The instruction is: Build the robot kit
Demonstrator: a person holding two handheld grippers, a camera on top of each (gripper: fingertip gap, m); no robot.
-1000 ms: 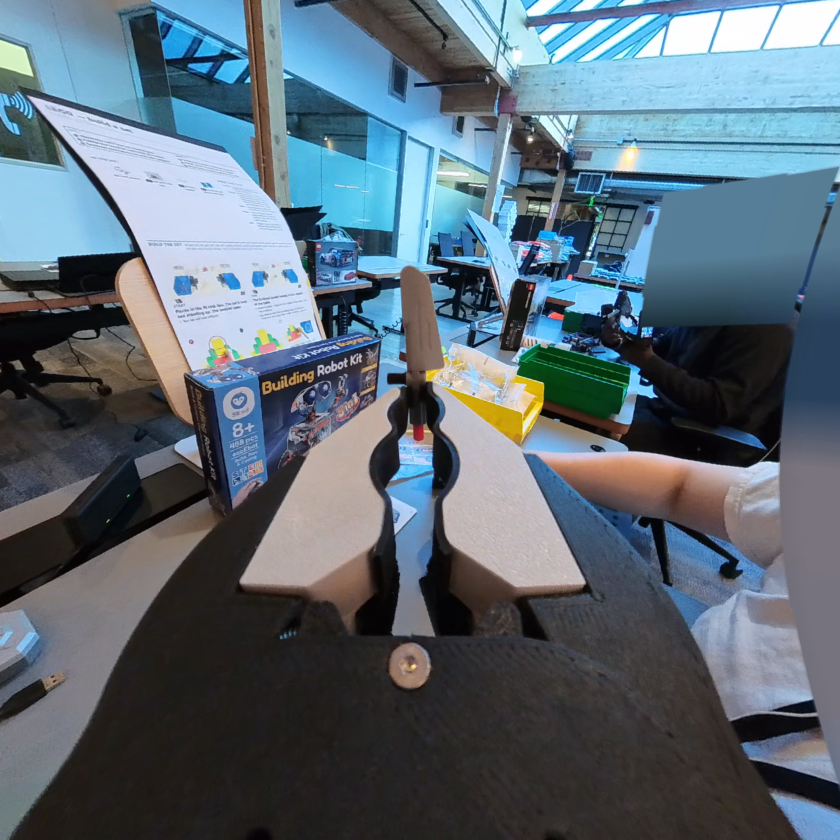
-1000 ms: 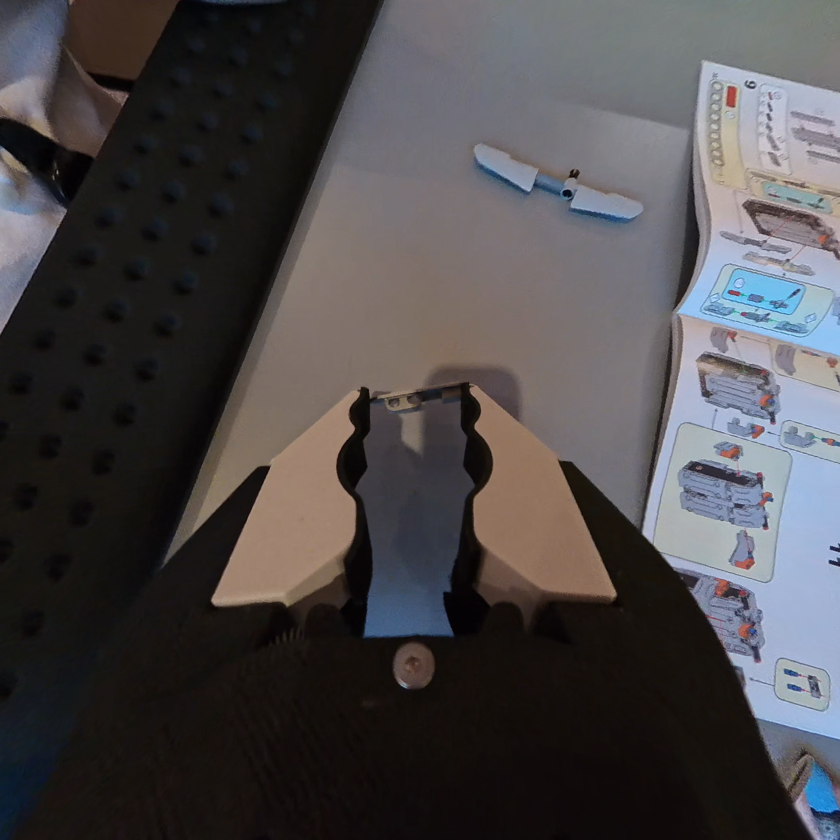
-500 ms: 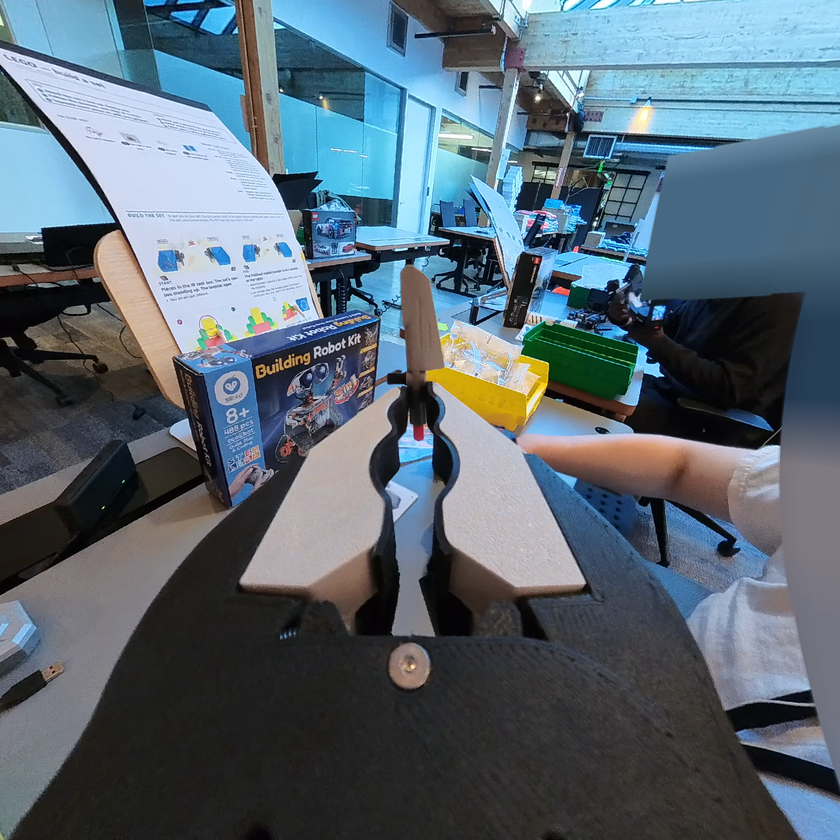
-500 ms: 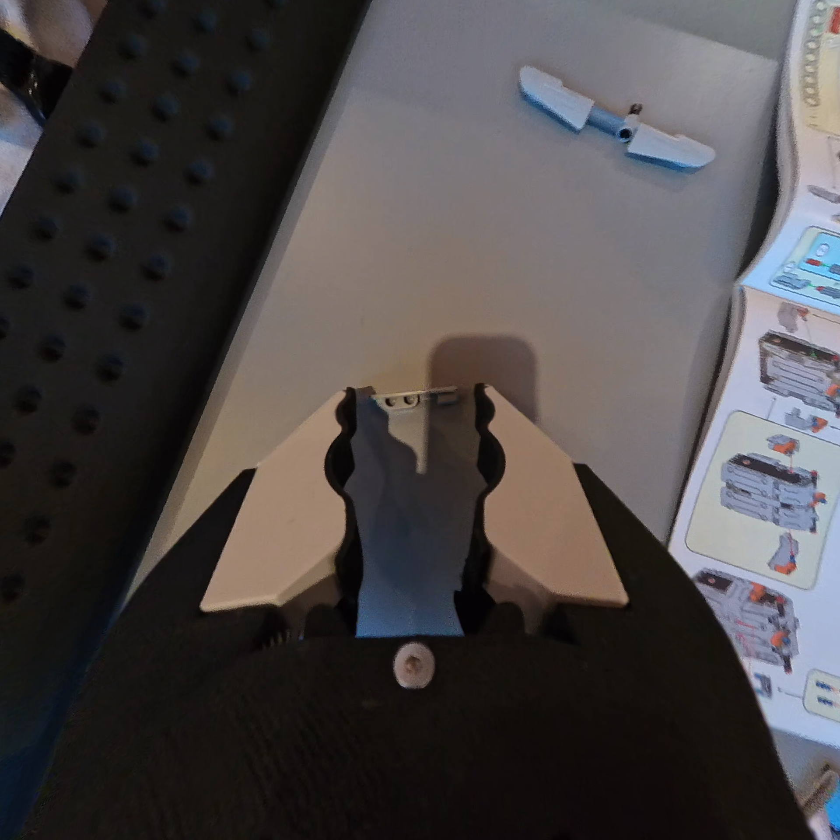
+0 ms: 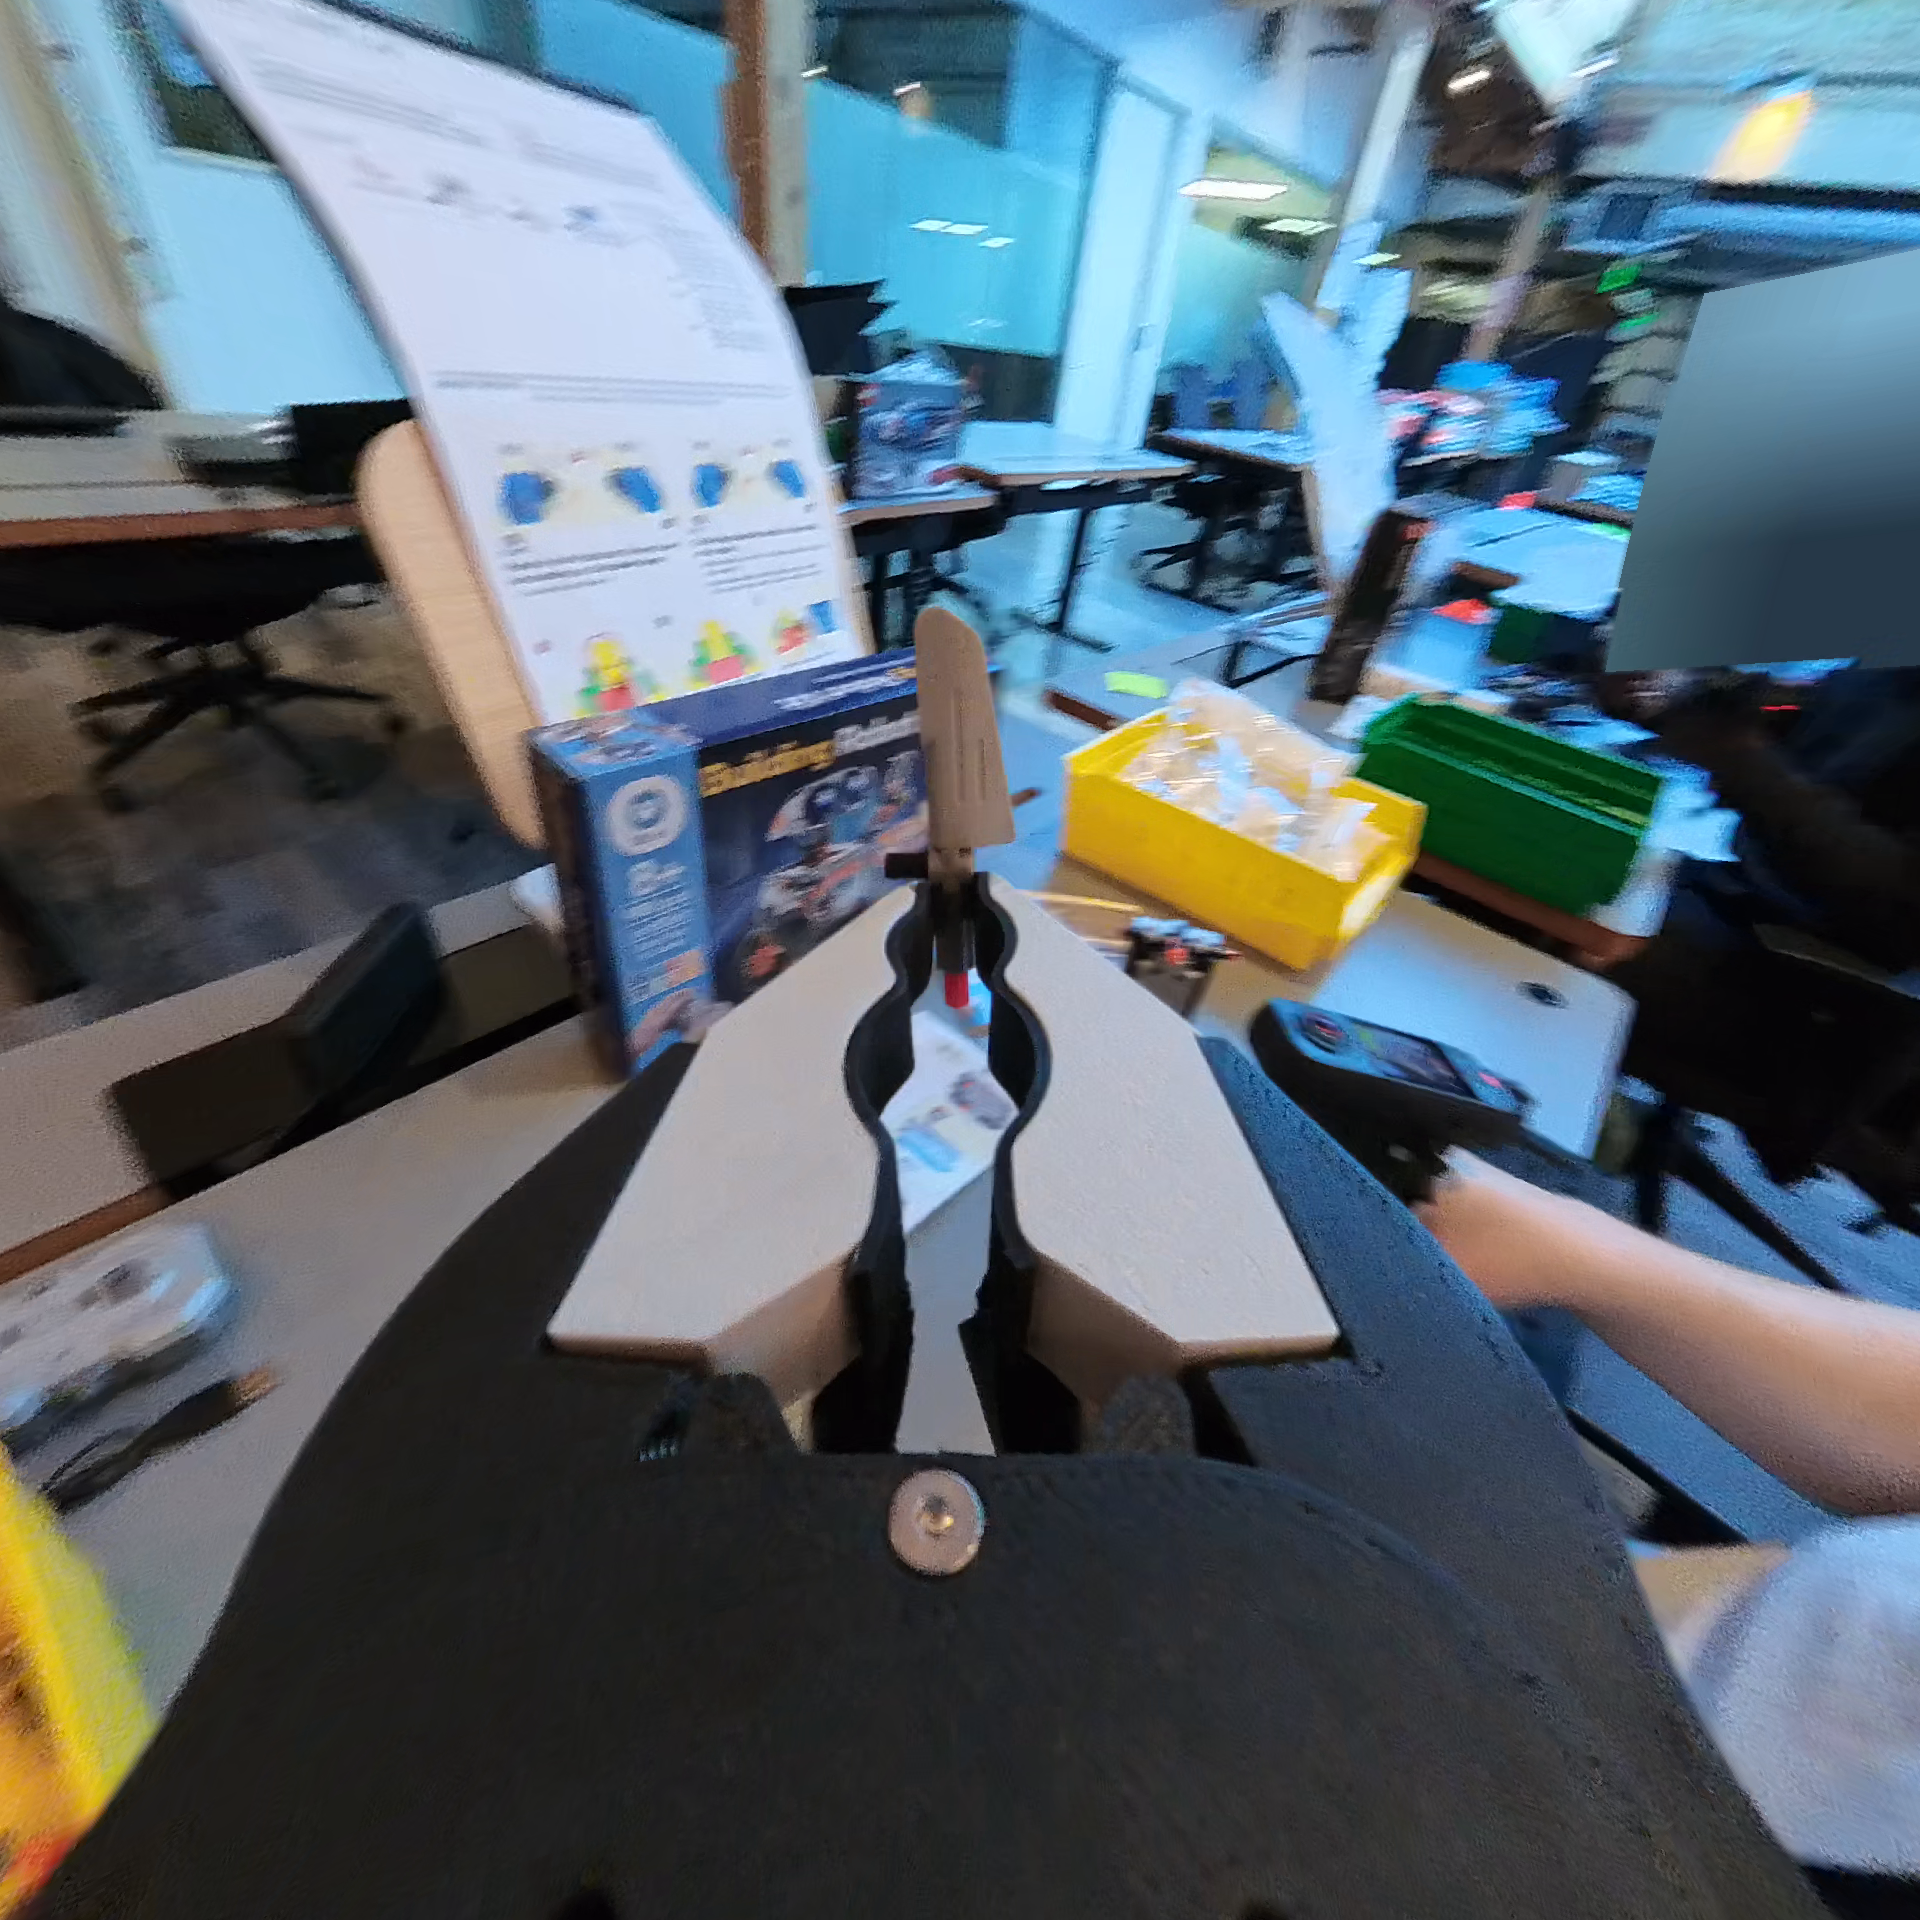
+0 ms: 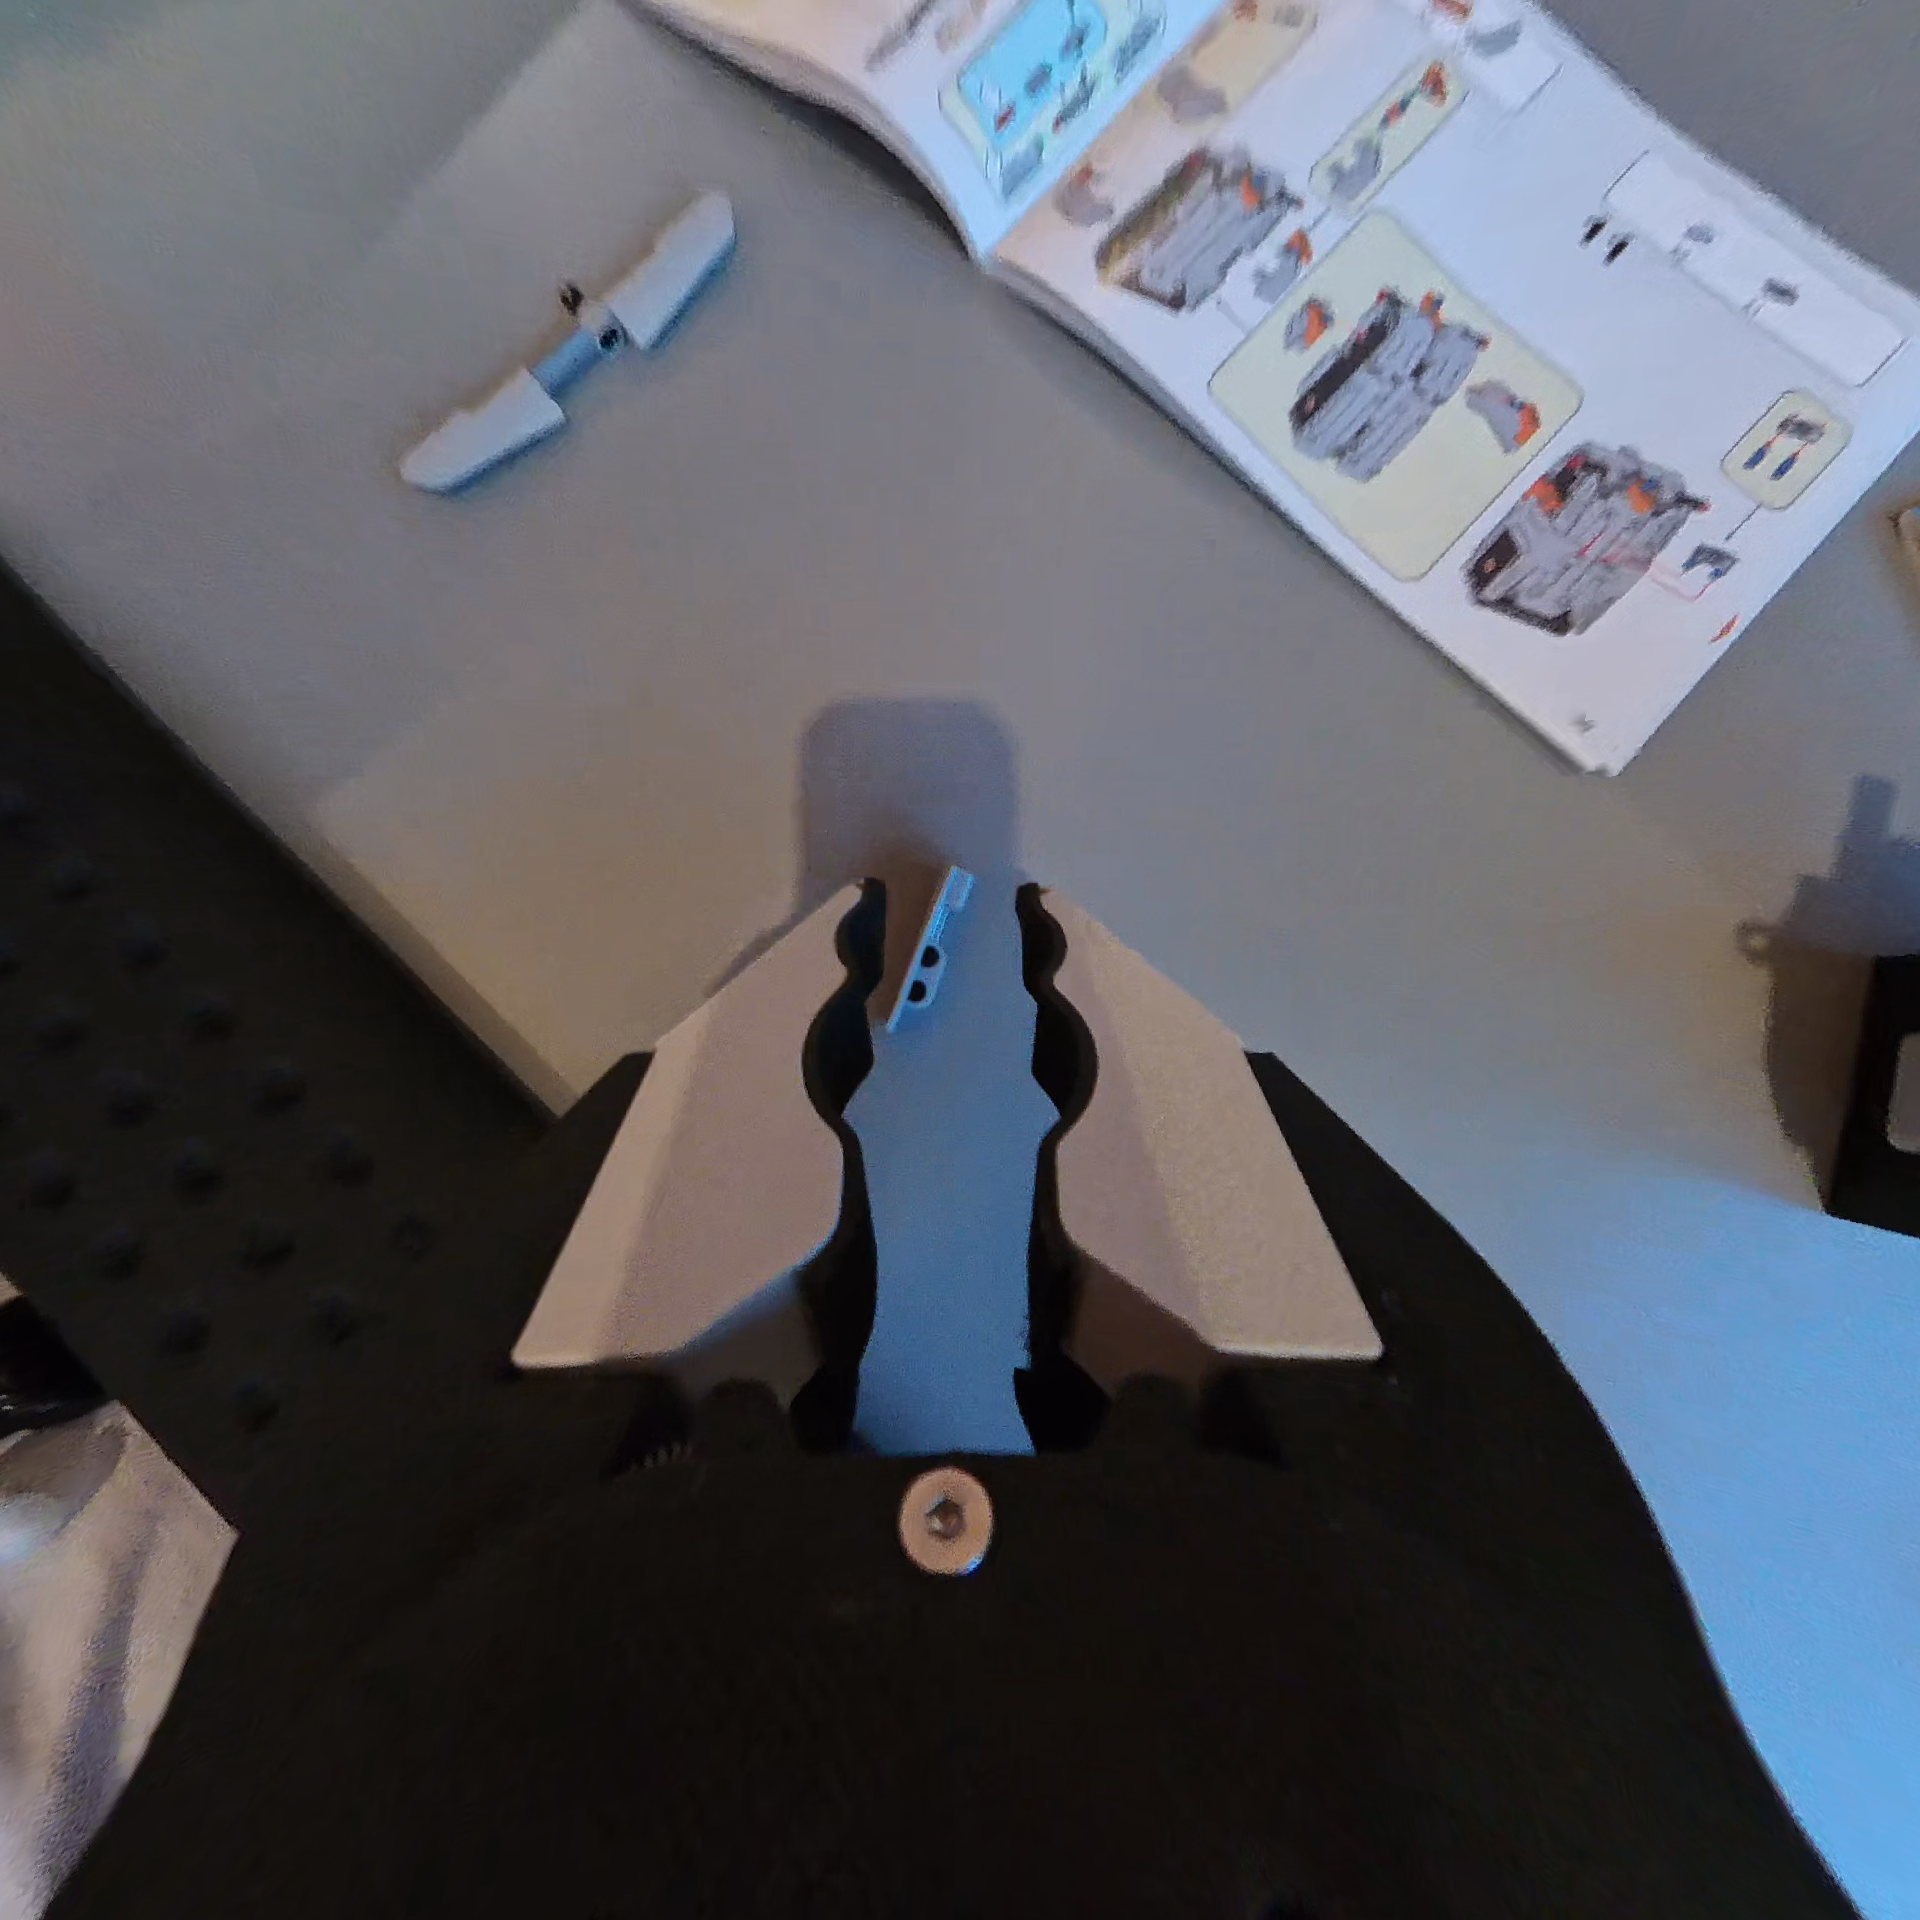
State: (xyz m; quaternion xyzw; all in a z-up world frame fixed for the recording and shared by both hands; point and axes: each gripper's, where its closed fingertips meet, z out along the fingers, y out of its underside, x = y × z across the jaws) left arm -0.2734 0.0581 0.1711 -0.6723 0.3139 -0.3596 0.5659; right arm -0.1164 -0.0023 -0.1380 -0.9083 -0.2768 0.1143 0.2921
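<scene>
2 tools differ: left tool (image 5: 948, 914) pinches an upright tan blade piece (image 5: 961, 743); right tool (image 6: 943, 904) is spread, a small grey piece (image 6: 932, 961) tilted against its left finger, needing a squarer regrip.

Grey blade piece (image 5: 961, 750) upright, pinned at left gripper (image 5: 951, 902) tips. Small grey plate (image 6: 931, 962) tilted between parted fingers of right gripper (image 6: 945, 896), contact unclear.

Left wrist view looks level across the table (image 5: 1455, 997) toward the room; right wrist view faces steeply down, close; both share the booklet (image 6: 1455, 312), at 1 o'clock there
</scene>
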